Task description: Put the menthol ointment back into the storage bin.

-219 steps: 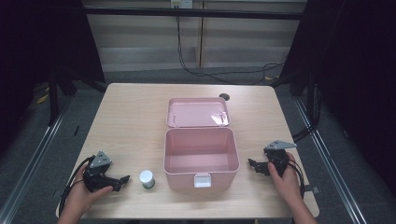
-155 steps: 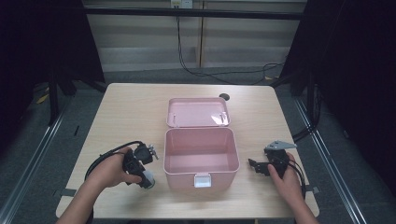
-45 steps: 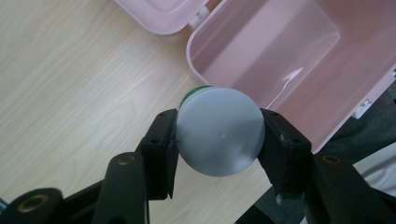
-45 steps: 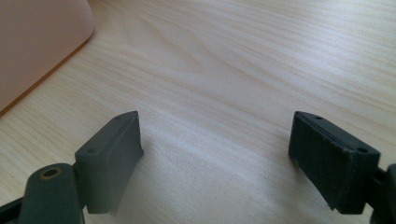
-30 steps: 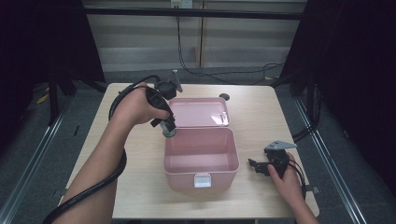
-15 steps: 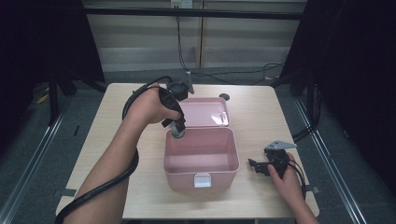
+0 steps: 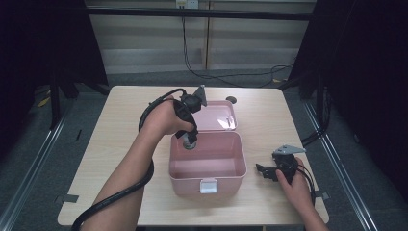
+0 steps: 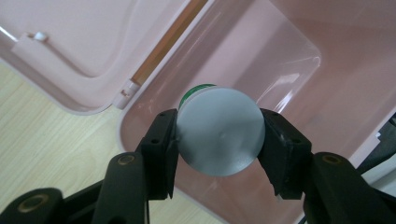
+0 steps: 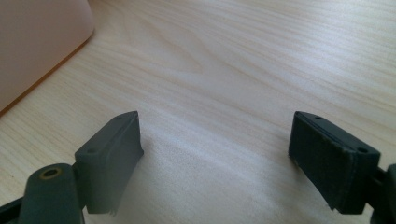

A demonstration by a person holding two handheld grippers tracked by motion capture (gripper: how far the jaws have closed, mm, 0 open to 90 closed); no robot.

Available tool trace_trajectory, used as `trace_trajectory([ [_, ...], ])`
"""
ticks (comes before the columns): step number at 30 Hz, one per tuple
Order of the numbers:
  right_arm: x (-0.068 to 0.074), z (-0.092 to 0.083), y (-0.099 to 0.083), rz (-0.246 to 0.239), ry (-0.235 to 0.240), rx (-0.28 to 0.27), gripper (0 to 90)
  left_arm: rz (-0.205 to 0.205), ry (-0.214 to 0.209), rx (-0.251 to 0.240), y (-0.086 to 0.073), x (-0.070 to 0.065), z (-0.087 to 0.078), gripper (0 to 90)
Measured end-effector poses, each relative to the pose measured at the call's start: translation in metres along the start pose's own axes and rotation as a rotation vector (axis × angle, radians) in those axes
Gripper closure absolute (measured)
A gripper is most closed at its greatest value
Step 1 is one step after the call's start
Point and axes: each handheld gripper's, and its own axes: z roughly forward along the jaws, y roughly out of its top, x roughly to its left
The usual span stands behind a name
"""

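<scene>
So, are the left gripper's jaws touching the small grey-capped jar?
Touching. In the left gripper view both black pads of the left gripper press against the jar's round grey cap, above the open pink box.

Bright, even overhead light on the table (image 7: 120,125), dark surroundings, close jaws softly blurred

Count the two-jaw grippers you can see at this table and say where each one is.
2. The left gripper hangs over the open pink plastic box, shut on a small grey-capped round jar. The right gripper rests open on the light wooden table, right of the box.
</scene>
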Motion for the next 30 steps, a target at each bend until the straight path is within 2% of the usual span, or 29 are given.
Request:
trace_trajectory([
  [13, 0.000, 0.000, 0.000, 0.001, 0.000, 0.000, 16.9, -0.008, -0.017, -0.002, 0.003, -0.002, 0.026, 50.4],
  [23, 0.000, 0.000, 0.000, 0.000, 0.000, -0.002, 16.9, -0.032, -0.007, -0.006, 0.006, -0.004, 0.042, 50.4],
  [30, 0.000, 0.000, 0.000, -0.001, 0.000, -0.002, 16.9, -0.049, 0.011, 0.012, 0.009, -0.006, 0.057, 50.4],
])
